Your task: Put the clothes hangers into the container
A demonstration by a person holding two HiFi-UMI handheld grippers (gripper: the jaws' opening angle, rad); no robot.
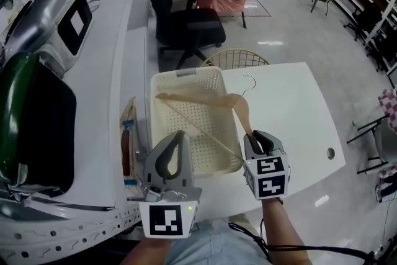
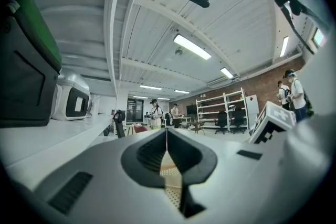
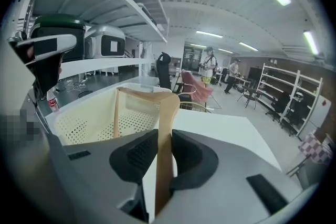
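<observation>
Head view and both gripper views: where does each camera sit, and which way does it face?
Head view: on the head, steeply down at table, basket, hanger; left gripper and right gripper show.
Left gripper view: on that gripper, level across the room; shut fingers show.
Right gripper view: on that gripper, down at basket; fingers clamp hanger.
Head and right gripper views share basket and hanger.

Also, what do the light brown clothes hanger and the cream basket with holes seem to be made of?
The light brown clothes hanger looks like wood, smooth and matt, by its tan colour and thick arms; its thin hook seems metal wire. The cream basket with holes is probably moulded plastic: even colour, regular perforations.
</observation>
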